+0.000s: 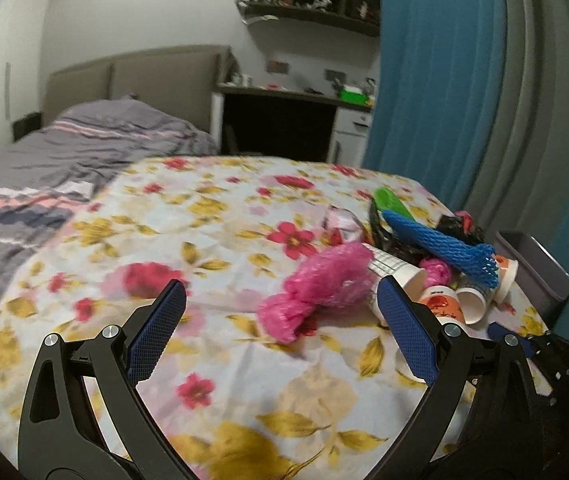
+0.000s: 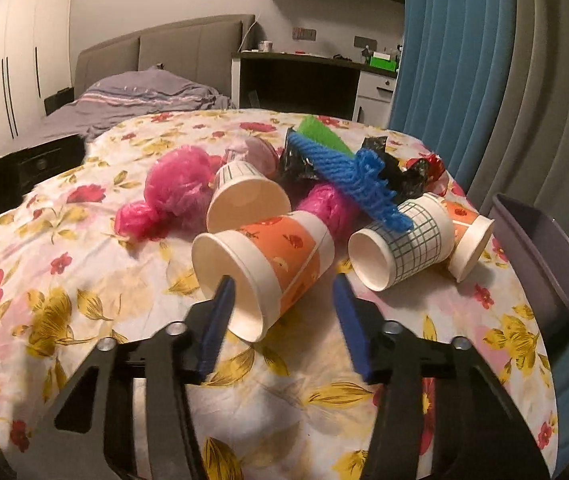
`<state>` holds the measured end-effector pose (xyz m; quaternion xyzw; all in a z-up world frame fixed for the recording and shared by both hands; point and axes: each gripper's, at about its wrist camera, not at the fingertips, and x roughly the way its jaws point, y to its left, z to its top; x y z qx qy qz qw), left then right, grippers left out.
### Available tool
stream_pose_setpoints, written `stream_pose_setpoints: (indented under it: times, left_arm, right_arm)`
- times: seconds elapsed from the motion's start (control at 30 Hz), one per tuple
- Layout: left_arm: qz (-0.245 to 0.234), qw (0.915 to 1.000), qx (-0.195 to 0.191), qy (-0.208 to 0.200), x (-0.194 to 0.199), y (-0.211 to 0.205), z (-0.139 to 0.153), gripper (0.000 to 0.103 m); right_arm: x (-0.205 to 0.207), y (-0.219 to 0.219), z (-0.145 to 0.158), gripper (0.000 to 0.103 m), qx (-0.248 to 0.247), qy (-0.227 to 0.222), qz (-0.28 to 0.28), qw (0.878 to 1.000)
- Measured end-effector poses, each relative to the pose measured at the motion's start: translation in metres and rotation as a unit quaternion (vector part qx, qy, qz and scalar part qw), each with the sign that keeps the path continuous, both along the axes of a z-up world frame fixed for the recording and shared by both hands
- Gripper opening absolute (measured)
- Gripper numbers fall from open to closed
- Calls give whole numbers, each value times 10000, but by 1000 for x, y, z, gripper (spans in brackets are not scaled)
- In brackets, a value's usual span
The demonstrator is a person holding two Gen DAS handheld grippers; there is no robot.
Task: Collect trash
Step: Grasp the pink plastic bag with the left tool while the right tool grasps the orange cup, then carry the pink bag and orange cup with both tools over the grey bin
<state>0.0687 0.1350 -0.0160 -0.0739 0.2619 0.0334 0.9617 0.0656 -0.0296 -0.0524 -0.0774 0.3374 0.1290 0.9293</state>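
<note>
Bare floral cloth lies left of the trash heap; the grey bin blocks its right.

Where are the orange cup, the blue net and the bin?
orange cup [image 2: 280,256], right wrist view, on its side wall.
blue net [image 2: 348,168], right wrist view, mid-length.
bin [image 2: 540,276], right wrist view, near wall.

Worktop cloth: white, red and yellow flowers. Nearest cup: orange band, white rim. Right of it, cup: green grid. Behind: pink bag, blue netting. Bin: grey.
</note>
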Motion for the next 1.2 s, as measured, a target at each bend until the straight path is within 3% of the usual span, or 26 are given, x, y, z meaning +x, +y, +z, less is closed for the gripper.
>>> stream_pose_setpoints:
  times: [0.17,0.3,0.57,0.73,0.93,1.2]
  left_arm:
    - [-278,9996,56,98,25,-6,-10,95]
    - [-310,9992,82,223,42,-4,-19,92]
    - [-557,9946,-289,822,78,0,-45,84]
    - [-684,9888,-656,1156,93,5,-59,57]
    - [-794,9861,-874,1169,95,6,-63,32]
    - [-689,9921,-765,721,53,5,-37,28]
  right_arm:
    - [1,-2,-6,14,-128,79,-31,9999]
    - [-2,-10,-8,4,-206,46,-139,9997]
    - [-22,-35,3,4,57,-96,-154,9998]
    - [-35,-48,11,4,223,-168,-113,9995]
    - [-42,-64,22,4,379,-254,-195,9988]
    - [-52,-91,38,4,659,-381,-348,9965]
